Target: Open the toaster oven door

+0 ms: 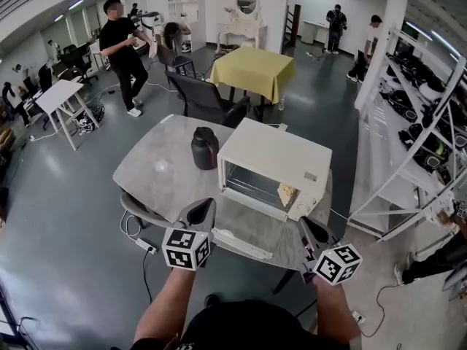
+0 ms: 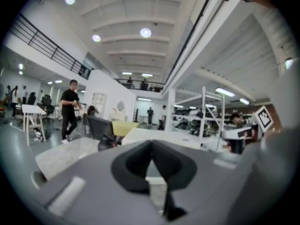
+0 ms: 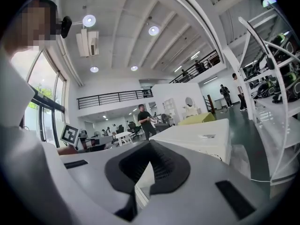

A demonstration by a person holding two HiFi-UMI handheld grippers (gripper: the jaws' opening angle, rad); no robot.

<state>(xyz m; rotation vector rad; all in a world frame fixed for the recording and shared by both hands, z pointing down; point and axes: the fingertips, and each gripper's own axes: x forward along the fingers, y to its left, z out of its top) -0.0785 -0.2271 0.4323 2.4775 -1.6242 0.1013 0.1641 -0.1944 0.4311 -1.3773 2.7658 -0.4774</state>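
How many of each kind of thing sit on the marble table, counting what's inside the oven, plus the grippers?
Toaster oven: 1
Dark jug: 1
Tan item inside the oven: 1
Grippers: 2, left gripper and right gripper
Total: 5

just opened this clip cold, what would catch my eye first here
The white oven stands on the grey table, its door lying open toward the camera and something yellowish inside. A dark jug sits just left of it. The left gripper and right gripper hang shut and empty at the near edge.
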